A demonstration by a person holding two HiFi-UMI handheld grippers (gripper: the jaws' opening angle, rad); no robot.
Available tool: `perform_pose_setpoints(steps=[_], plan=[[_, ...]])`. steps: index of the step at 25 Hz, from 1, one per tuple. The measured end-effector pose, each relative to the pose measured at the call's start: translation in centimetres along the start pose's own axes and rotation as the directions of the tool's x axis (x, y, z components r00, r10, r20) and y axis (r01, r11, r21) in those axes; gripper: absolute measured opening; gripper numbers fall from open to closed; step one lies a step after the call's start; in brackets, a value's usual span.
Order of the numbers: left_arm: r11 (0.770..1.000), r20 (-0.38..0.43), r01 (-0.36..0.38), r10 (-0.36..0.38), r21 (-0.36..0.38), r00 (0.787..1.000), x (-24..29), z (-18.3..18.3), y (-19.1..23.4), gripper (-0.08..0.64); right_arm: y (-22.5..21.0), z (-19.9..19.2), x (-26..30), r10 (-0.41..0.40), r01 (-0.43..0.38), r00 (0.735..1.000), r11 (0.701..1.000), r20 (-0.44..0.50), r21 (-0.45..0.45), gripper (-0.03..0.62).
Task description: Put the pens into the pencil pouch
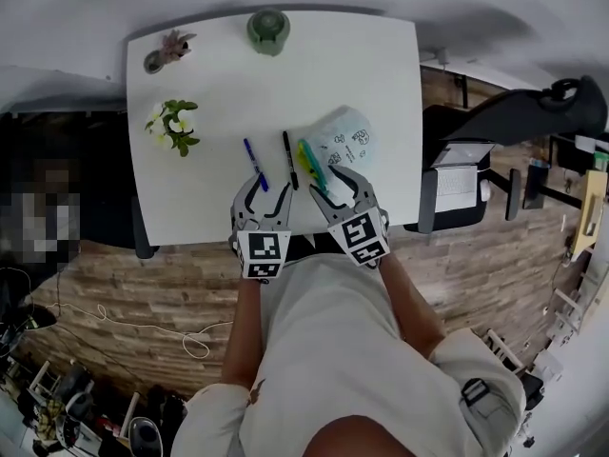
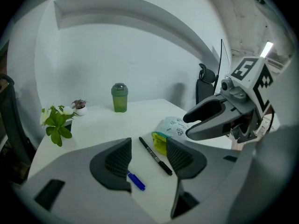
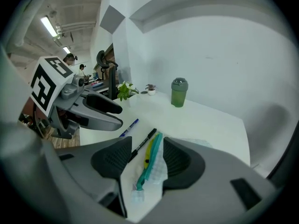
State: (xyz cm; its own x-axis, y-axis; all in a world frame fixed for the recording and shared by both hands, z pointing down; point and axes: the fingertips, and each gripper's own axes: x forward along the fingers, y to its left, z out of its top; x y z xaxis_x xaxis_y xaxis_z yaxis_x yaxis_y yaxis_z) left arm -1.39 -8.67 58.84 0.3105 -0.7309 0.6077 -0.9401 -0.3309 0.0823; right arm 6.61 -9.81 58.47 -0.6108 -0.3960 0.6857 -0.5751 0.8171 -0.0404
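Left of the pencil pouch [image 1: 343,139], the blue pen [image 1: 255,164] and black pen [image 1: 289,159] lie on the surface [image 1: 219,74]. Their long axes run away from the nearer left gripper [image 1: 266,190], which is part-open and empty. The right gripper [image 1: 335,185], also open and empty, lines up with the pouch's zipper edge.

A white table [image 1: 371,74] stands with its far edge at a plain white wall [image 2: 140,45], and a wood-plank floor [image 1: 495,265] spreads out on its near side. At the table's far edge sit a green lidded cup [image 1: 268,30] and a small potted plant [image 1: 167,49]. A white-flowered plant [image 1: 173,126] stands nearer, toward the left. A black office chair [image 1: 533,112] sits just right of the table. A white cable [image 1: 143,327] trails over the floor at the near left. Strip lights [image 3: 48,26] glow on the ceiling of the open room to the left.
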Motion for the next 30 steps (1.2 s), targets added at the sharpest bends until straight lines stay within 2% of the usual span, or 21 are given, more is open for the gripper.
perform_pose_setpoints(steps=[6,15,22,30], plan=[[1.0,-0.037,-0.016,0.015,-0.023,0.999,1.2,-1.7,-1.4,0.199,0.1,-1.6,0.3,0.033,-0.033,0.999,0.999,-0.019,0.0,0.202],[0.995,-0.142,-0.031,0.018,-0.09,0.99,3.5,-5.7,-2.9,0.166,0.0,-3.0,0.7,0.065,-0.065,0.997,0.998,-0.036,-0.007,0.199],[0.995,-0.221,-0.033,0.011,-0.096,0.975,5.4,-8.2,-4.1,0.149,-0.1,-3.5,0.9,0.073,-0.073,0.996,0.997,-0.047,-0.008,0.198],[0.996,-0.263,-0.029,0.007,-0.08,0.965,6.6,-9.3,-4.7,0.12,-0.3,-4.0,1.0,0.062,-0.062,0.997,0.998,-0.05,0.011,0.192]])
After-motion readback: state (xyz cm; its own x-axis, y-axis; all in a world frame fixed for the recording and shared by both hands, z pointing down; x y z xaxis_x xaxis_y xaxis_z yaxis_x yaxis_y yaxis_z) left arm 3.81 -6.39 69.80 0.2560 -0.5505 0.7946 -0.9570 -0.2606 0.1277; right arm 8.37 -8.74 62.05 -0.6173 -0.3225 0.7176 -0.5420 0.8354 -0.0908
